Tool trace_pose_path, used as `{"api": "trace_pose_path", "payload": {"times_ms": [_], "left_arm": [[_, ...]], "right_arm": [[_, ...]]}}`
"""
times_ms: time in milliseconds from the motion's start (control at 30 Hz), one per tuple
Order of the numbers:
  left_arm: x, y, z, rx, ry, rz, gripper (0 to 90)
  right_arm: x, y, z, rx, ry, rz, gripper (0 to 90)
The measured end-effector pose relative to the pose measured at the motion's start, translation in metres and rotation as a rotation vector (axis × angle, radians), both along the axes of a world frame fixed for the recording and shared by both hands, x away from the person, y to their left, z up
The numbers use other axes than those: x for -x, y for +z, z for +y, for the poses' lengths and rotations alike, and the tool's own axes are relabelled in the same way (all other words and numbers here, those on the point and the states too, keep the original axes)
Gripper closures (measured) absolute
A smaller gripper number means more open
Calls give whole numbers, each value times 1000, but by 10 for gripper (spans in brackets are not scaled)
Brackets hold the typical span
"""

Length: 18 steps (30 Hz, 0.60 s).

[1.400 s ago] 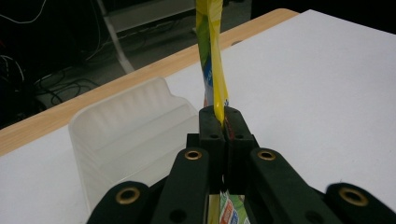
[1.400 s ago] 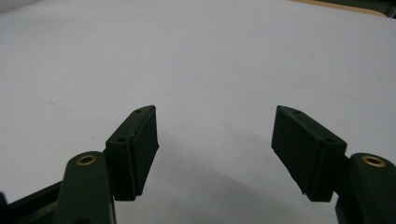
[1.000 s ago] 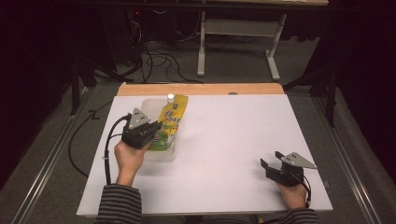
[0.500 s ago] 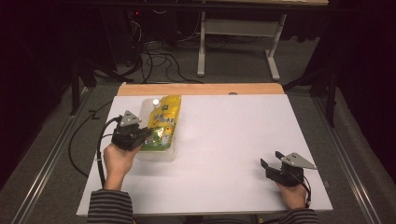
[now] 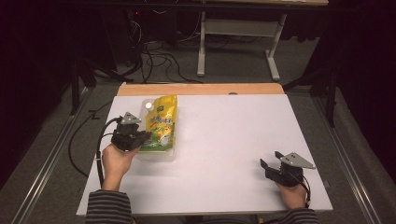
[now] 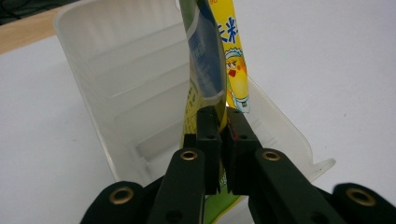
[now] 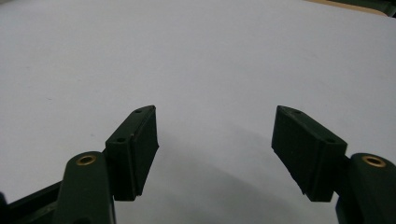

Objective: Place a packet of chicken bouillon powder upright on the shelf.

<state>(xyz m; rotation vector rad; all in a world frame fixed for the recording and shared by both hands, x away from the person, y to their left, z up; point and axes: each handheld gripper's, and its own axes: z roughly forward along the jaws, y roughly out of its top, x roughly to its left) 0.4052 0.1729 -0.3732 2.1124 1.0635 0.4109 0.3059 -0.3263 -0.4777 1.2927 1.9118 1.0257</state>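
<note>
Grip on a yellow pouch by the left gripper, whose jaws stand nearly together with the pouch's thin lower edge pinched between the pads. Seen from the high view, the pouch leans over a clear plastic tray near the left side of the white bench, its white cap toward the far end; the left gripper view shows the pouch standing on edge above the tray's ribbed inner wall, so it is probably being lowered into, or drawn out of, that tray. Right gripper rests well apart near the front right of the bench, its jaws wide open and holding nothing, with bare surface between them; in the high view it sits in the person's right hand. Principal risk, as judged here: the hold is on a narrow strip of slick film low on the pouch, so the heavier upper part could swing or fold over and the film could slide out of the pads. A second risk is that the light tray, held by nothing, may skid or tip if the pouch catches its rim or wall. Whether the pouch's lower edge already touches the tray floor cannot be told. Steadying the tray with the idle right gripper would likely reduce both hazards.
</note>
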Motion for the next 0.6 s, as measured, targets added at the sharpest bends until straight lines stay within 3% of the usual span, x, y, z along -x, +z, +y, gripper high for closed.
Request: {"api": "trace_pose_path", "payload": {"times_ms": [267, 367, 600], "left_arm": [[-5, -3, -5, 14, -19, 35, 823], [-7, -7, -8, -13, -29, 59, 825], [-4, -7, -11, -57, -35, 32, 900]], "right_arm": [[0, 0, 0, 0, -1, -4, 320], [0, 0, 0, 0, -2, 1, 320], [0, 0, 0, 1, 0, -3, 320]]}}
